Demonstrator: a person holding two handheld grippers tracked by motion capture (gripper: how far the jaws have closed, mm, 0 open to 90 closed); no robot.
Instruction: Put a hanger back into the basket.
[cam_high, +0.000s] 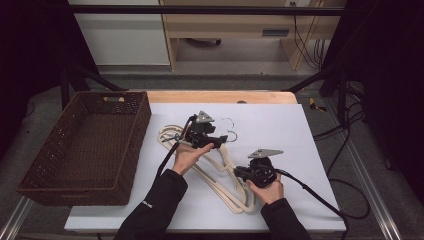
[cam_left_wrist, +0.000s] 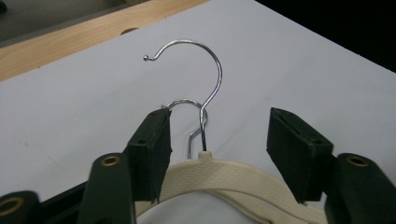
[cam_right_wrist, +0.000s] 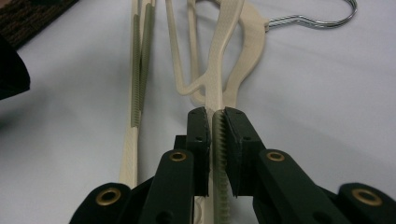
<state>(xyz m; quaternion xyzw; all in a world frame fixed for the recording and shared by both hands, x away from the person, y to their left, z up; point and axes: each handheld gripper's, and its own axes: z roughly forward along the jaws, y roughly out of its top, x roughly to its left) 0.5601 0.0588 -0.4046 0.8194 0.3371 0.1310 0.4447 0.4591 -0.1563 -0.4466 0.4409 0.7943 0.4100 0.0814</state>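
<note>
The right gripper (cam_right_wrist: 215, 122) pinches a cream plastic hanger (cam_right_wrist: 219, 88) by its ribbed arm, low in the frame's centre. The left gripper (cam_left_wrist: 219, 133) stands spread wide around the hanger neck (its left pad near a thin wire hook (cam_left_wrist: 205, 70)). A woven basket (cam_high: 45, 165) sits at left.

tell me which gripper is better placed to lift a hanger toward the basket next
Right, probably: the right gripper has its jaws shut on a cream hanger, while the left gripper is open around the hooks, gripping nothing.
</note>
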